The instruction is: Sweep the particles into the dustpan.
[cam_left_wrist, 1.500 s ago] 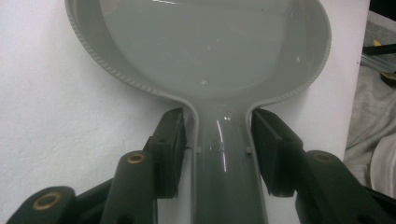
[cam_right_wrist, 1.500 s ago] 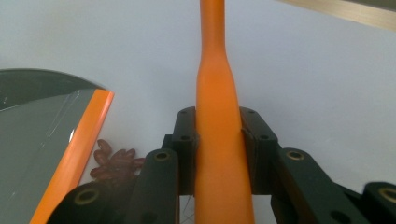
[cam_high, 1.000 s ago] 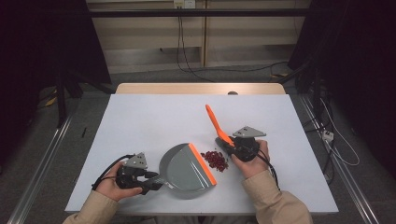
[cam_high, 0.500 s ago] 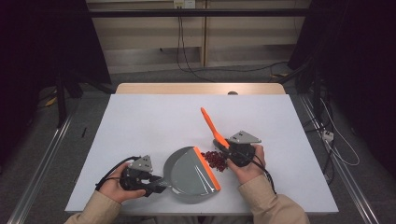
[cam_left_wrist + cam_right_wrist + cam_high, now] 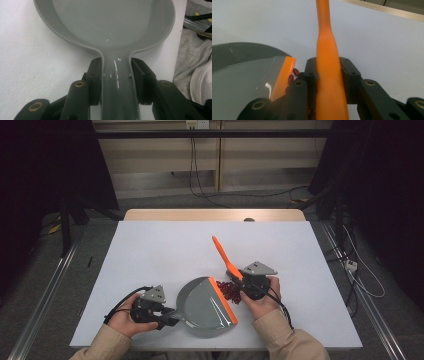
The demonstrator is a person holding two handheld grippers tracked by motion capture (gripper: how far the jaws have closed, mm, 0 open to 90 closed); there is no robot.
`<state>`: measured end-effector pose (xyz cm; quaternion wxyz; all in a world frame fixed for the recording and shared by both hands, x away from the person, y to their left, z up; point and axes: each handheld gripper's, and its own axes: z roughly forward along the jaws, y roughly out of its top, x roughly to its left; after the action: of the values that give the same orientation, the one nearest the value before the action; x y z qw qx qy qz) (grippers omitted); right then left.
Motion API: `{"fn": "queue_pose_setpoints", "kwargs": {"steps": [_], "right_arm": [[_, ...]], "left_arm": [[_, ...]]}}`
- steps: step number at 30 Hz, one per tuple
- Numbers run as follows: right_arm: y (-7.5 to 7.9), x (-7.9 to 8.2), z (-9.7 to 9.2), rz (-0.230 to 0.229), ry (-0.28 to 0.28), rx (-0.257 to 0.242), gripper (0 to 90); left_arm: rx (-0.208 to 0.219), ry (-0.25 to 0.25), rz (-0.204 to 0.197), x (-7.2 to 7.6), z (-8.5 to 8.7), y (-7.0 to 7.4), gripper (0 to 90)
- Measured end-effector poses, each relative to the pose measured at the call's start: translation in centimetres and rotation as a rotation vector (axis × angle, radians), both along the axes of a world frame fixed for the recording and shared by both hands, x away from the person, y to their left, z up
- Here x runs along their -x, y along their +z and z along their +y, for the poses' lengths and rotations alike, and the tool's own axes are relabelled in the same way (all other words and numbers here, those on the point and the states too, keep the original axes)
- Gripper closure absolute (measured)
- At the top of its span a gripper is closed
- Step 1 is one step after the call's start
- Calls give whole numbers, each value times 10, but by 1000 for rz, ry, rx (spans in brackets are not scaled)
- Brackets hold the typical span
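Fingers clench a glossy grey dustpan [image 5: 202, 307] handle and a smooth orange brush handle [image 5: 223, 256].

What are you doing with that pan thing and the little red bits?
A person is sweeping. The left gripper clamps the handle of a grey dustpan flat on the white table. The right gripper clamps an orange brush handle. Small red beans sit right at the dustpan's orange lip, not inside yet.

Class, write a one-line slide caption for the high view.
Left gripper holds a grey dustpan by its handle while the right gripper grips an orange brush beside small red pieces.
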<state>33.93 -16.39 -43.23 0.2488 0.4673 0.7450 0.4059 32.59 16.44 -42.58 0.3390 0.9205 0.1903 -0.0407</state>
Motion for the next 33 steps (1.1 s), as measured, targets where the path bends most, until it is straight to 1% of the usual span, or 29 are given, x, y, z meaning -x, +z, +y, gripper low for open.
{"fn": "queue_pose_setpoints", "kwargs": {"steps": [2,4,5,6,7,8,10,11,12,13,14,15,16,17,18,20,23,24,28,29,30,31,33], "right_arm": [[0,0,1,0,-1,-1,707],[0,1,3,4,5,-8,706],[0,1,4,2,4,-7,706],[0,1,5,3,7,-10,706],[0,2,6,4,8,-19,706],[0,2,6,4,7,-22,706],[0,2,8,6,8,-27,706],[-1,2,9,6,4,-31,706],[0,2,10,11,7,-33,705],[0,2,10,13,8,-43,705],[0,2,11,12,7,-45,705],[-1,2,13,13,10,-46,705],[-1,2,14,11,11,-46,705],[-1,3,15,10,9,-48,705],[-1,3,17,13,13,-52,704],[-1,3,19,14,11,-67,704],[-1,4,21,10,16,-60,703],[-1,4,22,10,18,-62,703],[-2,6,24,6,13,-73,702],[-2,6,25,8,16,-75,702],[-2,7,26,7,13,-81,703],[-2,7,27,5,18,-88,702],[-2,8,30,1,20,-83,702]], "left_arm": [[6,-9,3,-1,-1,0,625],[7,-6,8,-1,-1,-1,625],[3,-9,8,-2,-1,0,625],[-8,0,5,-1,-2,0,625],[-2,3,5,-1,-2,0,625],[8,-2,14,-2,-3,0,625],[7,0,19,-2,-4,-1,625],[3,-3,21,-3,-5,0,625],[-10,-1,10,-3,-5,0,625],[-3,8,14,-2,-6,0,625],[-4,10,14,-2,-6,0,625],[7,5,24,-3,-7,-1,625],[2,-2,22,-4,-7,0,625],[-4,9,20,-3,-7,0,625],[4,6,27,-3,-8,-1,625],[1,2,25,-4,-8,-1,625],[2,4,25,-4,-9,-1,625],[-7,11,20,-4,-9,0,625],[-2,23,21,-4,-10,0,625],[-5,18,16,-4,-10,0,625],[5,18,24,-5,-10,-1,626],[5,20,25,-5,-10,-1,626],[10,28,28,-4,-11,-1,626]]}}
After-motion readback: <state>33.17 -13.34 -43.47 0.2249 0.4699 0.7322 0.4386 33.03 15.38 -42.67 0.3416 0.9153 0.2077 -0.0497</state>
